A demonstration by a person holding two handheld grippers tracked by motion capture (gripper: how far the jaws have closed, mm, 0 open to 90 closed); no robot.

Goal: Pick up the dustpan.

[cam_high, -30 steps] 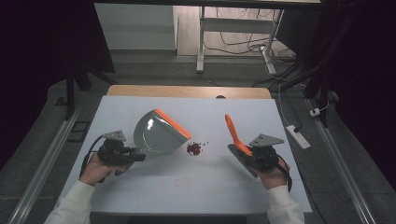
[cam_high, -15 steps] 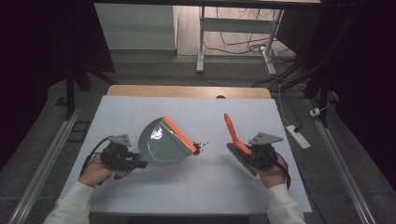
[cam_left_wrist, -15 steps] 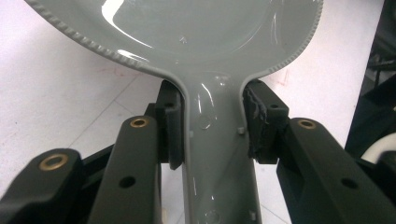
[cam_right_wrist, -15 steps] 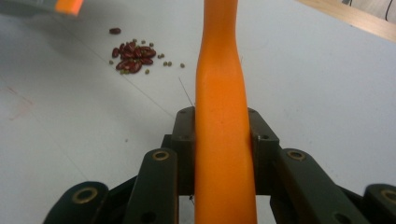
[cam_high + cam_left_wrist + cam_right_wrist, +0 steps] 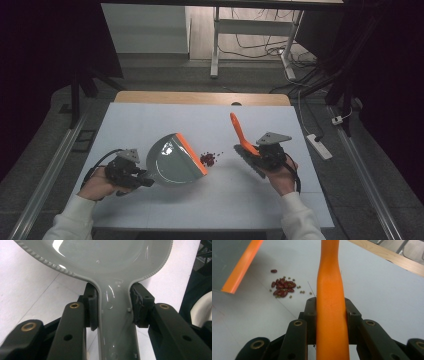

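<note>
On the white table [image 5: 150,125] the left gripper [image 5: 131,172] is closed on the grey handle of a dustpan [image 5: 175,161]. In the left gripper view the 2 black pads [image 5: 91,306] press on both sides of the handle just below the place where it widens into the pan [image 5: 105,257]. The dustpan lies left of the table's middle, with its orange lip [image 5: 192,154] turned to the right, toward the beans [image 5: 209,158]. The lip is tilted, and its lower end is very near the pile; I cannot tell if it touches the table there. The right gripper [image 5: 264,155] is closed on the orange handle of a brush [image 5: 240,132]. In the right gripper view the handle [image 5: 331,305] passes straight between the jaws, and the pads hold it tight on both sides. The handle rises up and away from the hand, and the dark bristles [image 5: 248,160] hang below it, close to the table, to the right of the beans. The beans are a small pile of dark red ones with some small green ones around; 1 red bean [image 5: 273,271] lies a little apart from the pile. The pile is between the dustpan lip [image 5: 242,265] and the brush, nearer to the lip. Both hands are at the near side of the table, in white sleeves [image 5: 75,220].
</note>
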